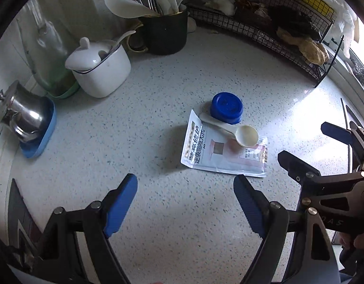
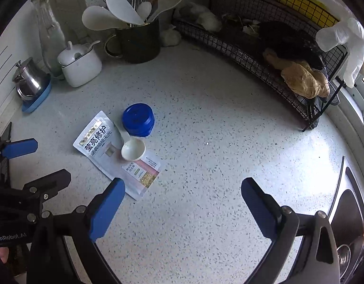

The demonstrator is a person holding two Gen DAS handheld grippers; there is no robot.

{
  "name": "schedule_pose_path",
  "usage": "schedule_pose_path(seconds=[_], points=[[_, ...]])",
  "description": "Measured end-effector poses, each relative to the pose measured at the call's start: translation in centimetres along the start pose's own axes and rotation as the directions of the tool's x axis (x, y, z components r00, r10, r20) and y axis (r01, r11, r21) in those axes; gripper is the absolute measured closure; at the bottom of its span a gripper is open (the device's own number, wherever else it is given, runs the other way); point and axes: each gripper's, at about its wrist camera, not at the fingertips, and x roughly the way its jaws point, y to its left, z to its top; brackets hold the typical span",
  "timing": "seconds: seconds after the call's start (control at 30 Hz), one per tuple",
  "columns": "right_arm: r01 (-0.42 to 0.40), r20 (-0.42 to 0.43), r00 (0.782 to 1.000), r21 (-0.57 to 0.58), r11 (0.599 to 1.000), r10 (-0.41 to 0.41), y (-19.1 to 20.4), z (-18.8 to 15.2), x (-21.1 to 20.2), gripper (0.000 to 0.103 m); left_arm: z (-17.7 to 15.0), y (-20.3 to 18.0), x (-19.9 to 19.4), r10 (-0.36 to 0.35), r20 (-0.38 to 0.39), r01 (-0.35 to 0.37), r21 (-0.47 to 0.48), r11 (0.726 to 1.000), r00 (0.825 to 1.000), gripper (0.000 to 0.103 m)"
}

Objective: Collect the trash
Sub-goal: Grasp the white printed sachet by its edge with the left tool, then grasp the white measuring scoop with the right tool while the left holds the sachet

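- Speckled white stone countertop fills both views; kitchen jars crowd the upper left.
- Flat white printed sachet lies mid-frame, pinned under a small cream plastic scoop, touching a round blue plastic lid.
- Left gripper and right gripper hover spread wide and empty, likely readying for a pick.

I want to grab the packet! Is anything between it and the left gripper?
No. In the left wrist view, only bare speckled counter lies between the open left gripper and the packet.
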Motion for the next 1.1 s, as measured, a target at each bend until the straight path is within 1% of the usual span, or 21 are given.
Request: schedule_pose_path(seconds=[0.07,0.23,0.33,0.37,0.4,0.43,0.47,0.5,0.57,0.63,0.7,0.73,0.77,0.8,0.87,1.0,1.1], points=[[0.019,-0.019,1.000,0.012,1.000,-0.018,0.1,0.6,0.9,0.004,0.9,0.7,1.2,-0.024,-0.011,0.024,0.010,1.000,1.000,0.021],[0.056,-0.044,0.998,0.039,0.998,-0.054,-0.1,1.9,2.6,0.004,2.3,1.4,3.4,-0.050,-0.018,0.050,0.025,0.998,0.999,0.021],[0.064,-0.050,0.997,0.045,0.997,-0.062,-0.4,2.3,3.0,0.004,2.7,1.5,4.0,-0.070,-0.002,0.070,0.029,0.997,0.998,0.030],[0.066,-0.051,0.997,0.046,0.997,-0.064,-0.5,2.4,3.0,0.004,2.8,1.5,4.2,-0.078,-0.004,0.078,0.029,0.996,0.997,0.038],[0.066,-0.052,0.997,0.046,0.997,-0.063,-0.5,2.6,3.2,0.004,2.9,1.4,4.4,-0.083,-0.011,0.083,0.028,0.996,0.996,0.043],[0.055,-0.053,0.997,0.050,0.997,-0.053,-0.6,2.7,3.2,0.004,3.0,1.5,4.6,-0.088,-0.020,0.088,0.020,0.996,0.996,0.053],[0.041,-0.056,0.998,0.055,0.998,-0.038,-0.7,2.8,3.2,0.004,3.2,1.6,4.7,-0.094,-0.026,0.094,0.009,0.996,0.995,0.059],[0.037,-0.060,0.998,0.055,0.998,-0.034,-0.4,3.6,3.7,0.004,3.2,1.6,4.8,-0.097,-0.029,0.097,-0.001,0.995,0.995,0.059],[0.036,-0.059,0.998,0.056,0.998,-0.033,-0.3,3.7,3.7,0.004,3.2,1.6,4.9,-0.091,-0.026,0.091,0.001,0.996,0.995,0.067],[0.031,-0.062,0.998,0.056,0.998,-0.028,-0.4,4.1,3.8,0.003,3.2,1.5,5.0,-0.088,-0.025,0.088,0.003,0.996,0.996,0.071],[0.033,-0.066,0.997,0.046,0.998,-0.029,-0.4,4.3,3.9,0.004,3.1,1.6,5.1,-0.092,-0.024,0.092,-0.004,0.996,0.995,0.071],[0.034,-0.069,0.997,0.040,0.999,-0.031,-0.4,4.4,4.1,0.004,3.1,1.6,5.1,-0.094,-0.023,0.094,-0.006,0.996,0.995,0.074],[0.035,-0.069,0.997,0.033,0.999,-0.033,-0.5,4.5,4.1,0.004,3.0,1.7,5.0,-0.096,-0.023,0.096,-0.005,0.995,0.995,0.079],[0.037,-0.067,0.997,0.028,0.999,-0.035,-0.4,4.7,4.1,0.003,2.9,1.7,5.0,-0.100,-0.024,0.100,-0.003,0.995,0.995,0.082],[0.036,-0.061,0.998,0.022,0.999,-0.034,-0.5,4.8,3.9,0.003,2.7,1.6,4.9,-0.116,-0.026,0.116,-0.001,0.993,0.993,0.095],[0.003,-0.054,0.999,0.011,1.000,-0.002,0.2,4.4,3.3,0.003,2.1,1.5,4.4,-0.117,-0.021,0.117,0.001,0.993,0.993,0.099],[-0.029,-0.048,0.998,-0.014,0.999,0.029,0.5,4.5,3.0,0.004,1.0,2.1,3.6,-0.094,-0.026,0.094,-0.012,0.996,0.995,0.099]])
